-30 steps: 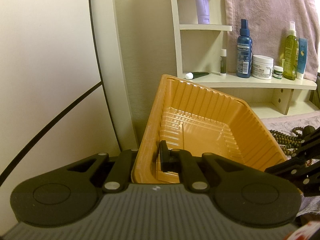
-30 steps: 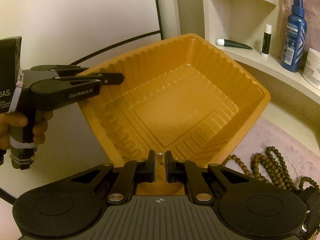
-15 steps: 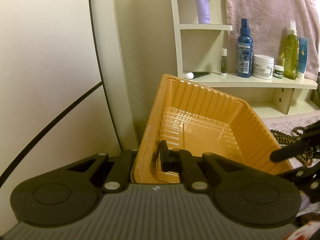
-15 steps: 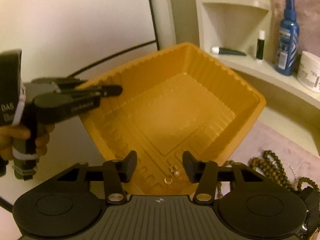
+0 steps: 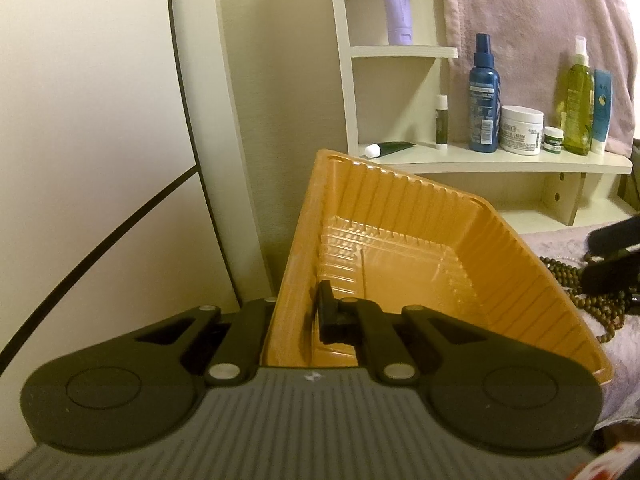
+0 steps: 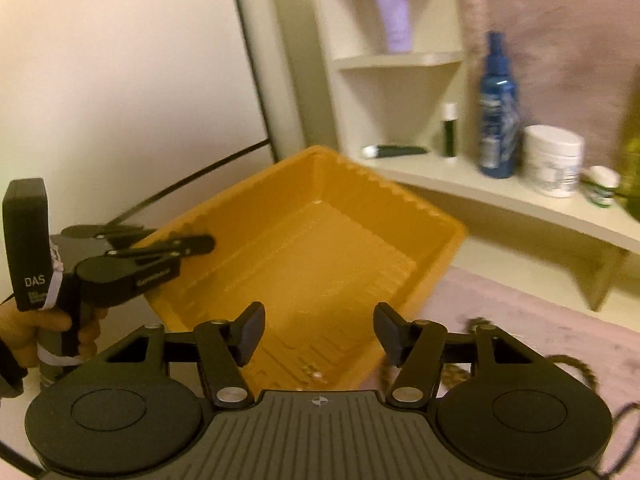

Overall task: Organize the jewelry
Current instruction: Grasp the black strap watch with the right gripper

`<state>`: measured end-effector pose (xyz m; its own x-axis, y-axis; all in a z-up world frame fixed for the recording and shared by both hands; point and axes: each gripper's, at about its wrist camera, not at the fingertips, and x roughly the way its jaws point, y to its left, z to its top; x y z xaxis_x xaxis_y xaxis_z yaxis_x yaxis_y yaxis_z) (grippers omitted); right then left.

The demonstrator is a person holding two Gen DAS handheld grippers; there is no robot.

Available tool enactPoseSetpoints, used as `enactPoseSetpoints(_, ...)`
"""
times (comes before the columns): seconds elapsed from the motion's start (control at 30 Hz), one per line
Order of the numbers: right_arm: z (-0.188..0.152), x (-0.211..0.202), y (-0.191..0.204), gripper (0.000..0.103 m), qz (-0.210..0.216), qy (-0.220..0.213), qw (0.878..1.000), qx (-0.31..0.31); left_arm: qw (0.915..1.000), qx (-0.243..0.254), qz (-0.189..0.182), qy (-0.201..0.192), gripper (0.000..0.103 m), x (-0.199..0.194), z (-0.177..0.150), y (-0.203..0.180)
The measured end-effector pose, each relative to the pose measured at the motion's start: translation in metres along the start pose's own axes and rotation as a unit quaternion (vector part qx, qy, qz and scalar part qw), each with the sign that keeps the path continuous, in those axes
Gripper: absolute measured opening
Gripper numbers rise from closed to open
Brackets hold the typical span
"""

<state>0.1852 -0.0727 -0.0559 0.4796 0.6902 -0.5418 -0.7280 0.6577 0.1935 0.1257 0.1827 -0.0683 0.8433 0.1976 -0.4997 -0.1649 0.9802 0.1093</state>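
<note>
An orange plastic tray is held tilted, off the table. My left gripper is shut on the tray's near-left wall; it also shows in the right wrist view, clamped on the tray's rim. My right gripper is open and empty above the tray's near edge. Small earrings lie in the tray's near corner. Brown bead strands lie on the pink cloth to the right; they also show blurred in the right wrist view.
A cream corner shelf behind the tray holds a blue spray bottle, a white cream jar, a green bottle and tubes. A pink towel hangs at the back. A white wall with a black line is left.
My right gripper opened and let small earrings fall into the tray, then pulled back and up to the right. The left gripper kept hold of the tray.
</note>
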Motion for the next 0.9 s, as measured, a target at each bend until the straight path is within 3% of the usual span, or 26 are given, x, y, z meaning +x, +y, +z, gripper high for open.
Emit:
enactPoseSetpoints(0.2,-0.022,-0.037,-0.029,0.061,-0.072,0.003,0.997,0.018,1.0000,-0.002,-0.001,0.000,0.006,0.001,0.001,0.001)
enactPoseSetpoints(0.5,-0.063,-0.089,-0.084,0.061,-0.175,0.031,0.981,0.070,1.0000,-0.001,0.000,0.002,0.006,0.002,0.001,0.000)
enactPoseSetpoints(0.7,-0.070,-0.095,-0.112,0.061,-0.214,0.037,0.972,0.092,1.0000,-0.001,0.002,0.004,0.007,0.002,0.000,0.000)
enactPoseSetpoints(0.9,-0.065,-0.089,-0.133,0.060,-0.215,0.030,0.971,0.105,1.0000,-0.001,0.004,0.005,0.007,0.001,0.000,0.000)
